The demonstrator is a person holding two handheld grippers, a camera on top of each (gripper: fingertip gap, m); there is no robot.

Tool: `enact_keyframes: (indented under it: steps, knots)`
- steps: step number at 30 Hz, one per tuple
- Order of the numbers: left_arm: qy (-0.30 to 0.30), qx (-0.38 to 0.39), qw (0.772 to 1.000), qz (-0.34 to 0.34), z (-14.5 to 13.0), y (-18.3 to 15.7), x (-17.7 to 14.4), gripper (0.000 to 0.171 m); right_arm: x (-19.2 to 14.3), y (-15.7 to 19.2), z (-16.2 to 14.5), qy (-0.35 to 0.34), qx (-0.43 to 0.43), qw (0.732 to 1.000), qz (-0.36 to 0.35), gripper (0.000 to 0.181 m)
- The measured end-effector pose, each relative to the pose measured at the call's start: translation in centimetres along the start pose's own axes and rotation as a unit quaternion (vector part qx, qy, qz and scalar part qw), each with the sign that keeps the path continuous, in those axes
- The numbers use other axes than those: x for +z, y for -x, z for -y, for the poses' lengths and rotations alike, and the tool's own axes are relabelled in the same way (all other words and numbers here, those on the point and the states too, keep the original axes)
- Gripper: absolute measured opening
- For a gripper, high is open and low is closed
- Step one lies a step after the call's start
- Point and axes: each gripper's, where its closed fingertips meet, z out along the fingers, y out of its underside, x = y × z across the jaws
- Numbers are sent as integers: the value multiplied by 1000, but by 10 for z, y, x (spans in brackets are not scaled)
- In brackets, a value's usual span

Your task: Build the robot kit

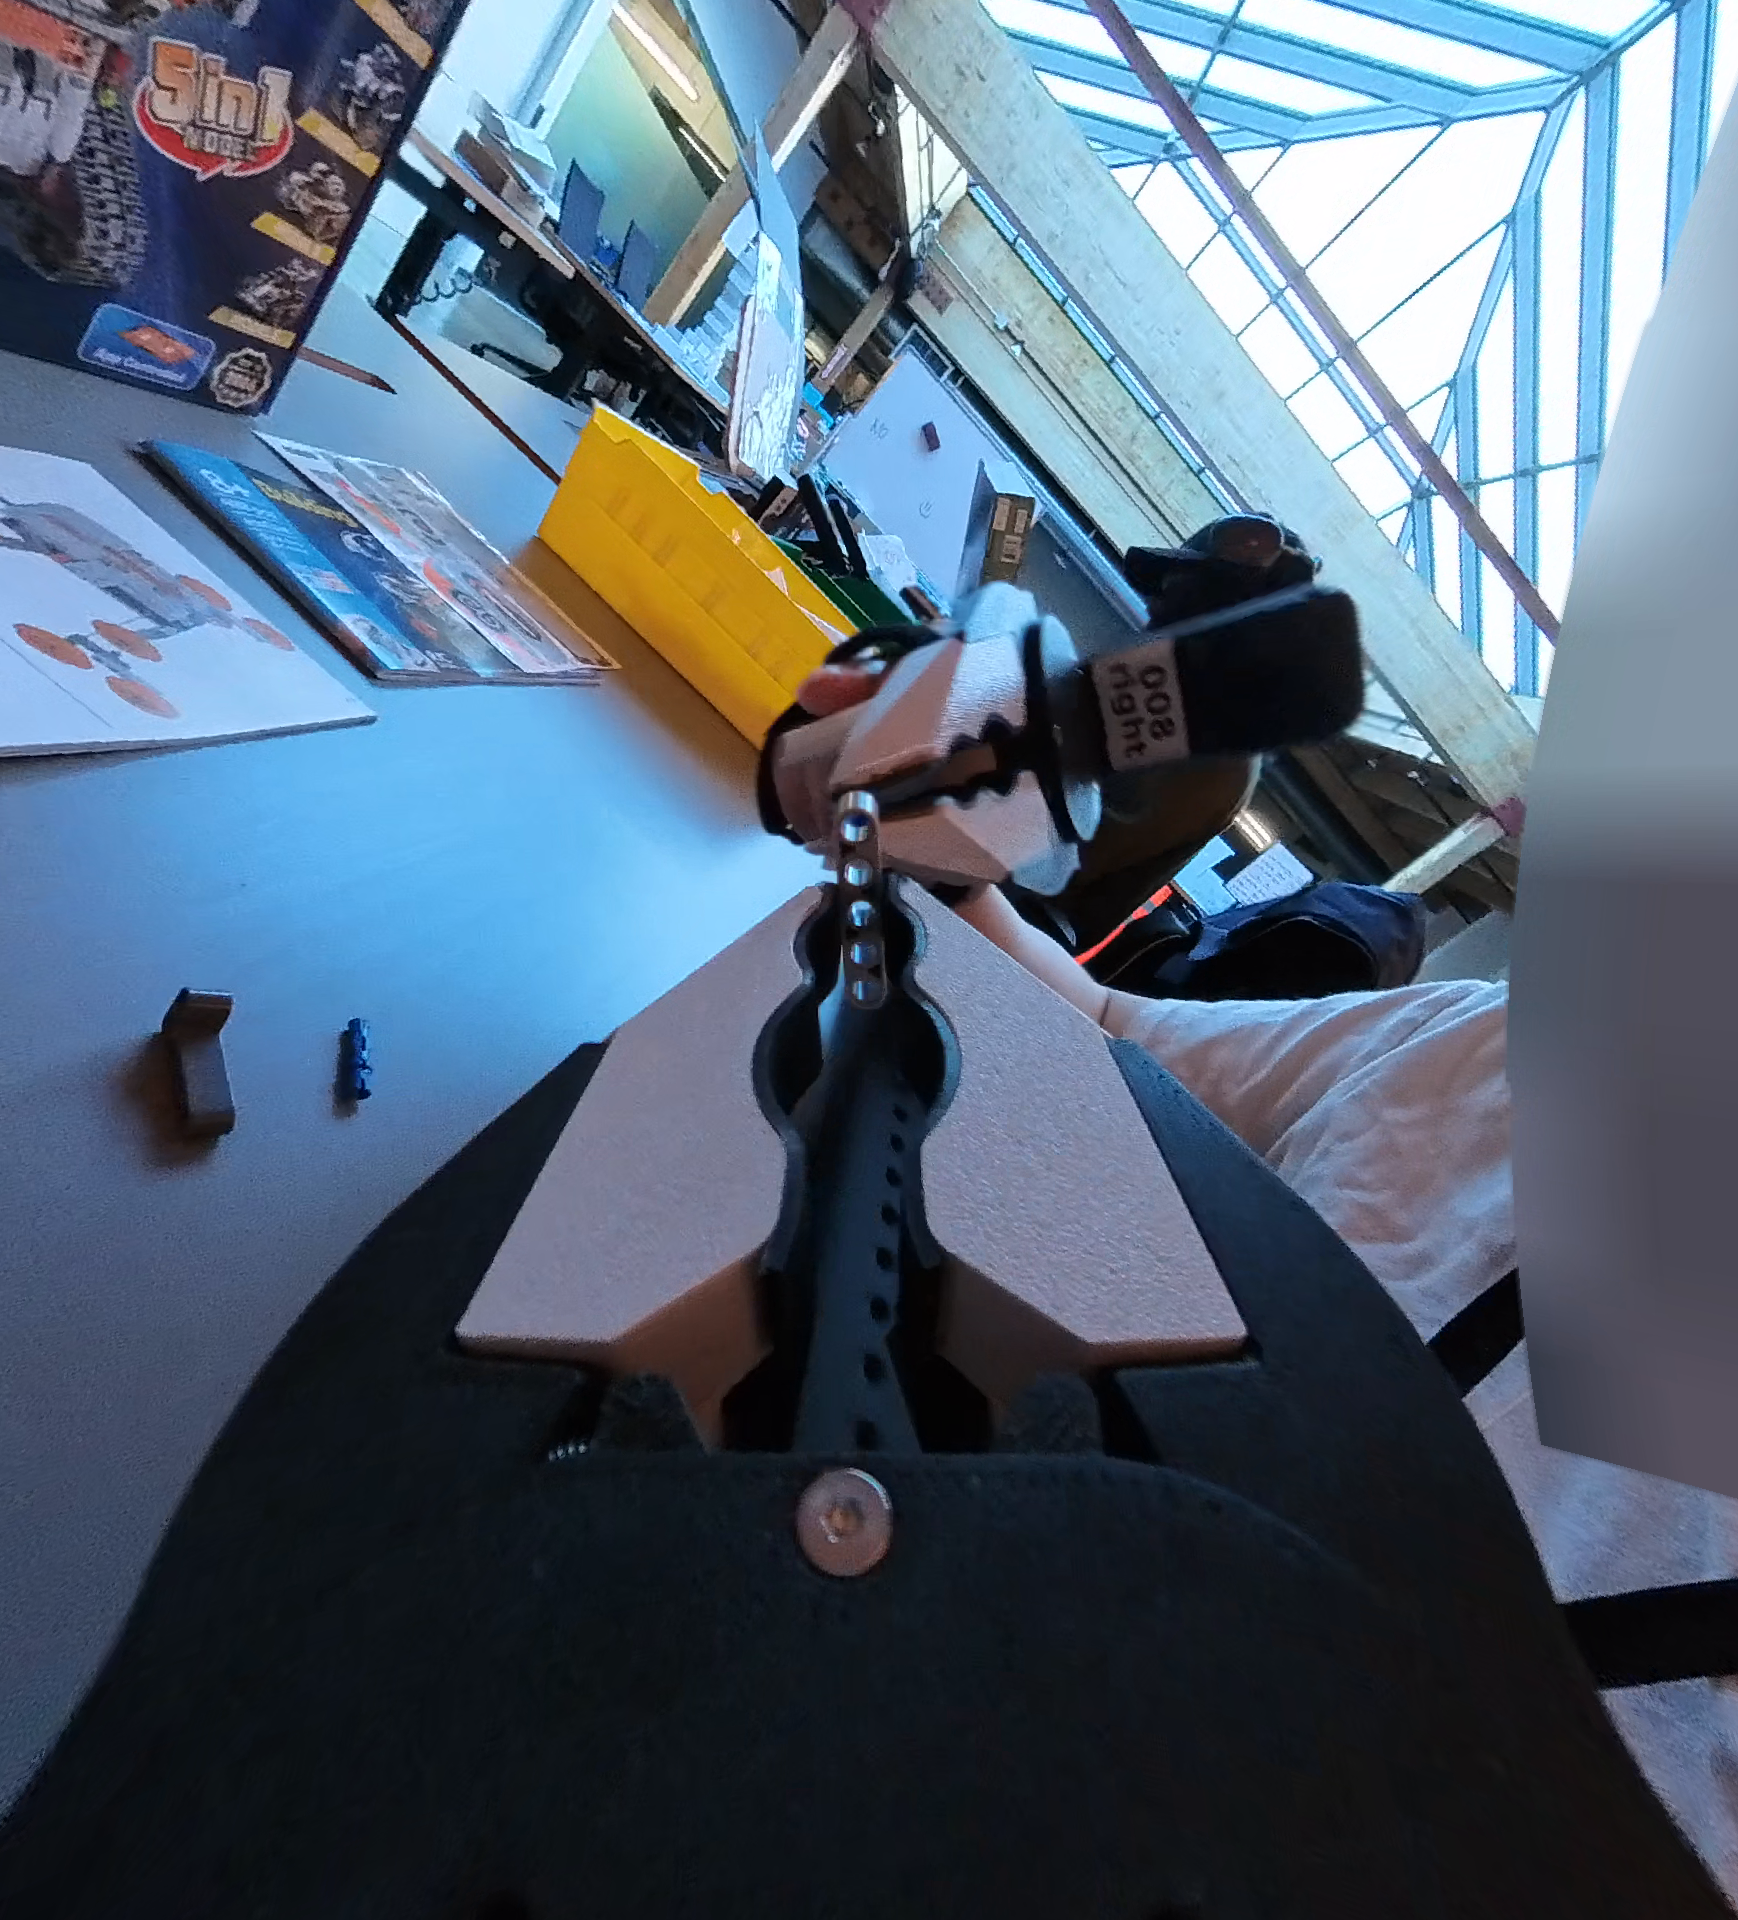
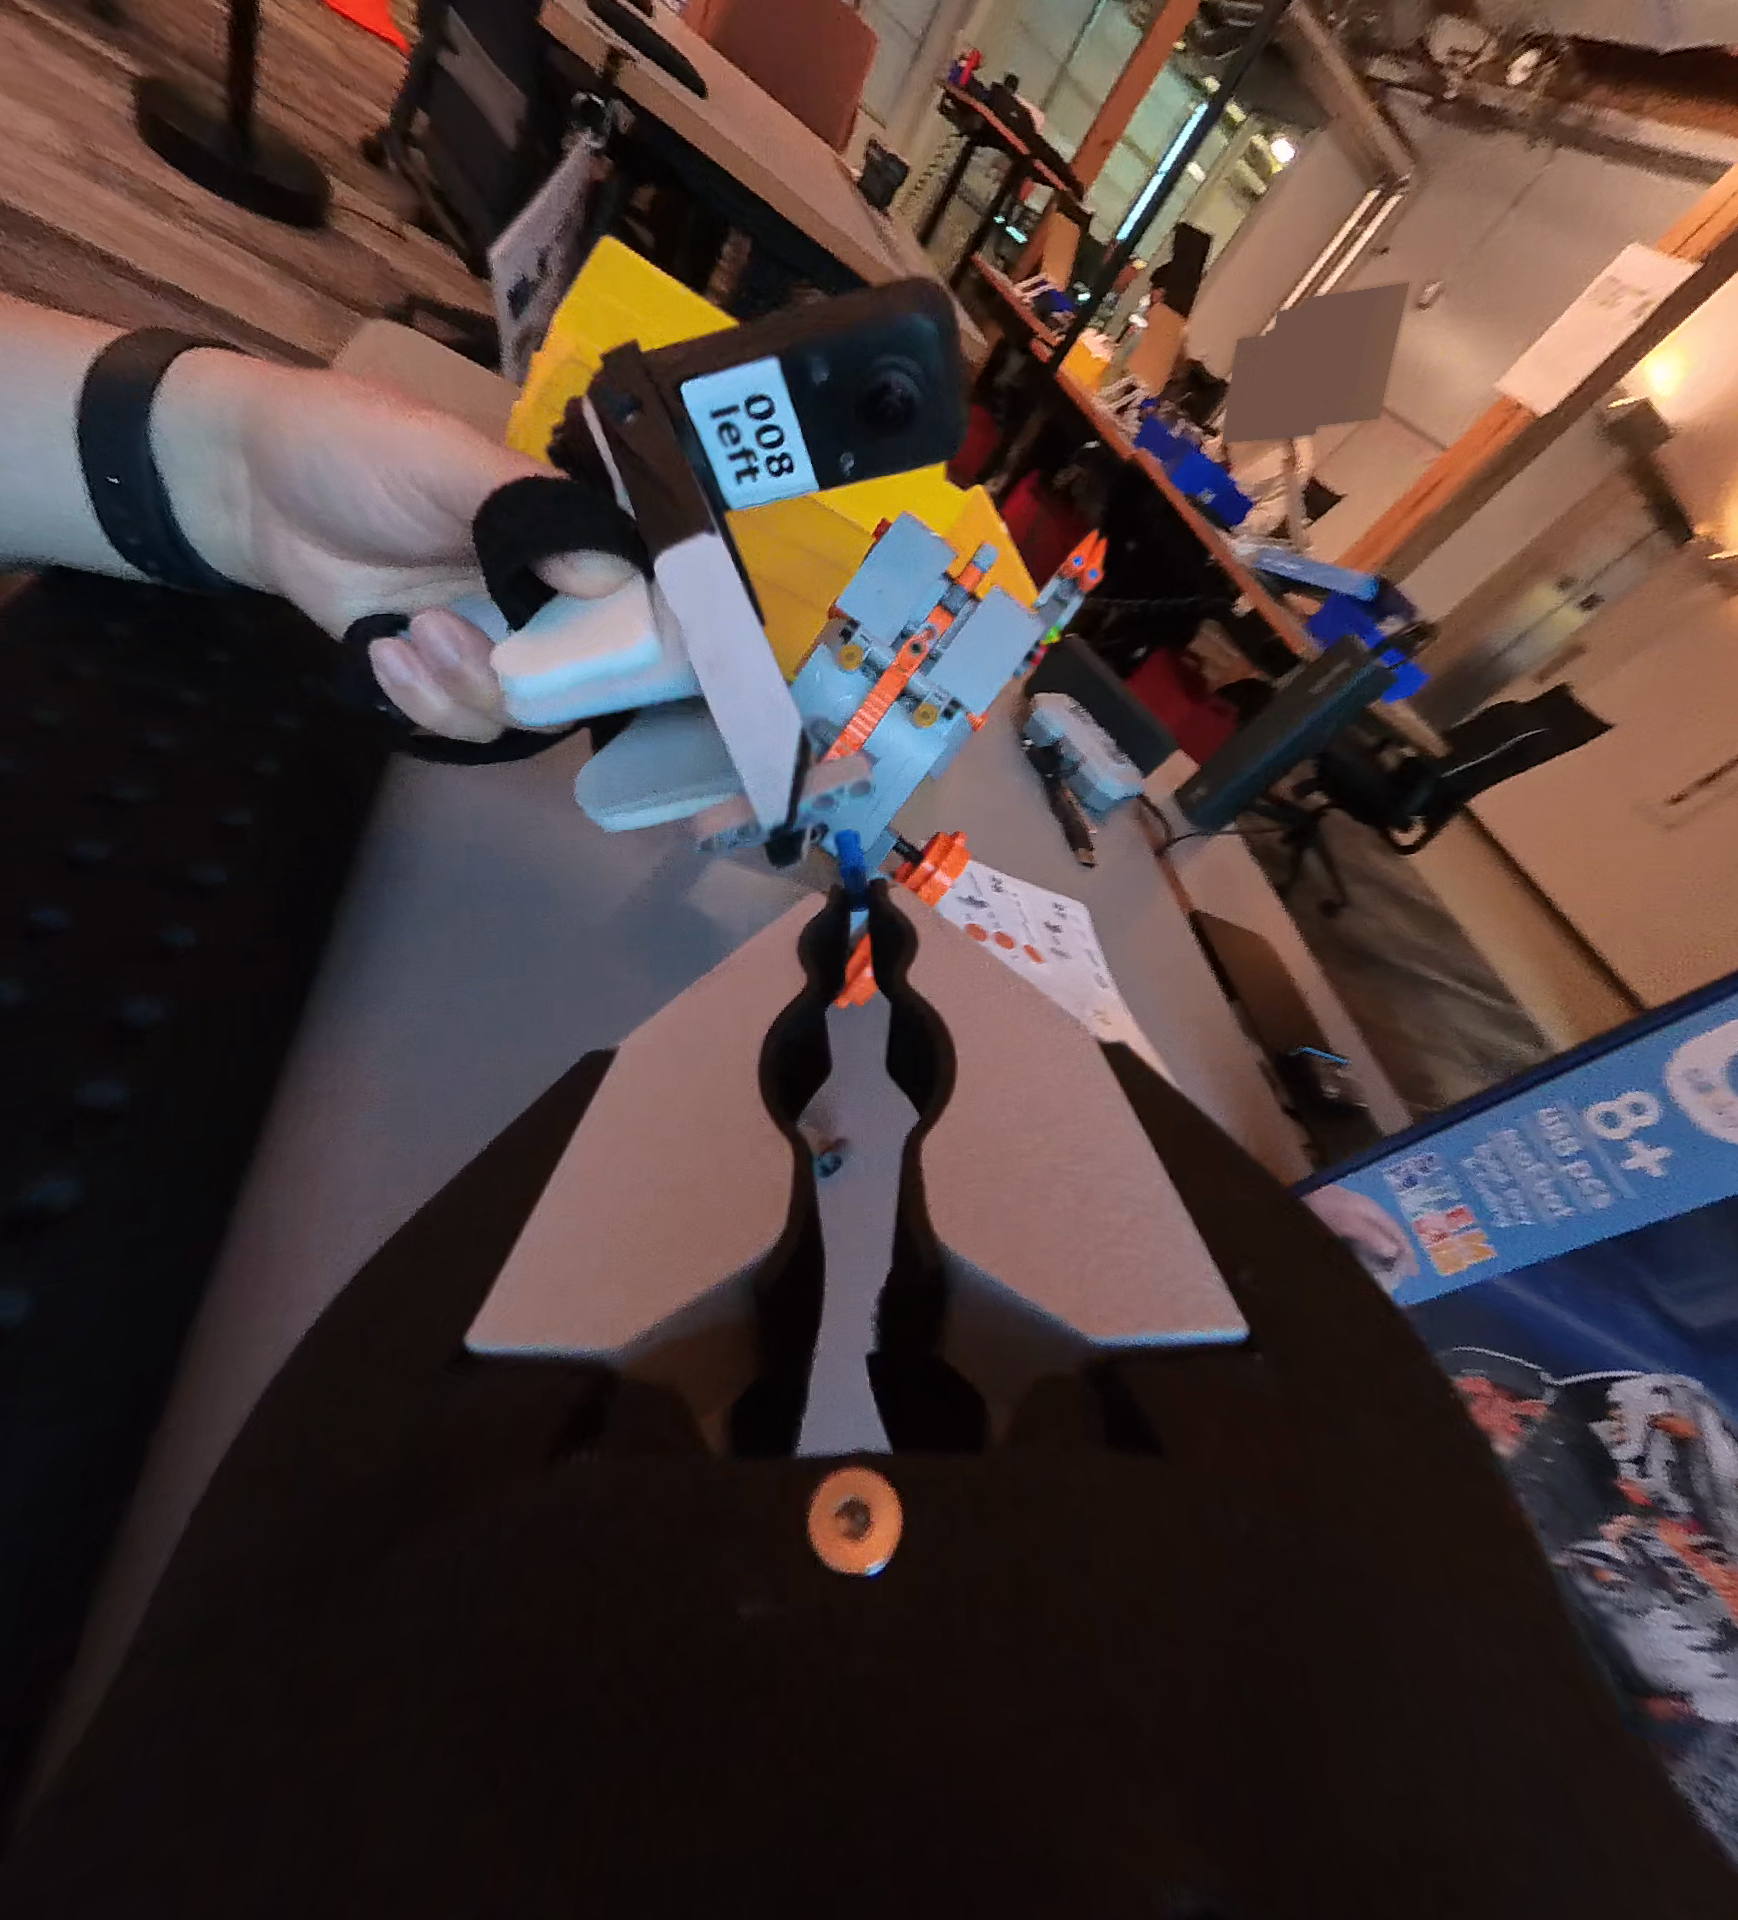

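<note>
My left gripper [image 1: 860, 906] is shut on a long perforated beam [image 1: 859, 868] that runs between its fingers and sticks out past the tips. In the right wrist view the left gripper [image 2: 787, 831] is edge-on in a person's hand [image 2: 345, 520], and the beam's end [image 2: 829, 792] looks light grey. My right gripper [image 2: 852, 906] is shut on a small blue pin [image 2: 850, 860]. The pin's tip sits at the beam's end. I cannot tell whether it is inside a hole. The right gripper [image 1: 813, 790] faces the beam's tip in the left wrist view.
A grey and orange brick model [image 2: 906, 665] is behind the left gripper. A yellow bin [image 1: 678, 561], a kit box [image 1: 169, 187], an instruction sheet [image 1: 65, 623] and a booklet [image 1: 356, 561] lie on the grey table [image 1: 429, 883]. A brown piece [image 1: 200, 1060] and a loose blue pin [image 1: 354, 1060] lie at the left. The tips of both grippers are at nearly the same place.
</note>
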Motion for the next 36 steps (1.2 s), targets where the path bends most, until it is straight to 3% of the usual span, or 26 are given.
enact_keyframes:
  steps: [5,24,36]
  knots:
    - [-11,-19,999,-28,0,-4,3,5,2,-1,7,13,-77,995,-59,3]
    - [-34,-46,998,-17,0,6,6,5,12,1,-4,66,-176,976,-114,3]
    - [13,-49,998,25,-17,20,4,5,19,16,-20,72,-219,971,-66,2]
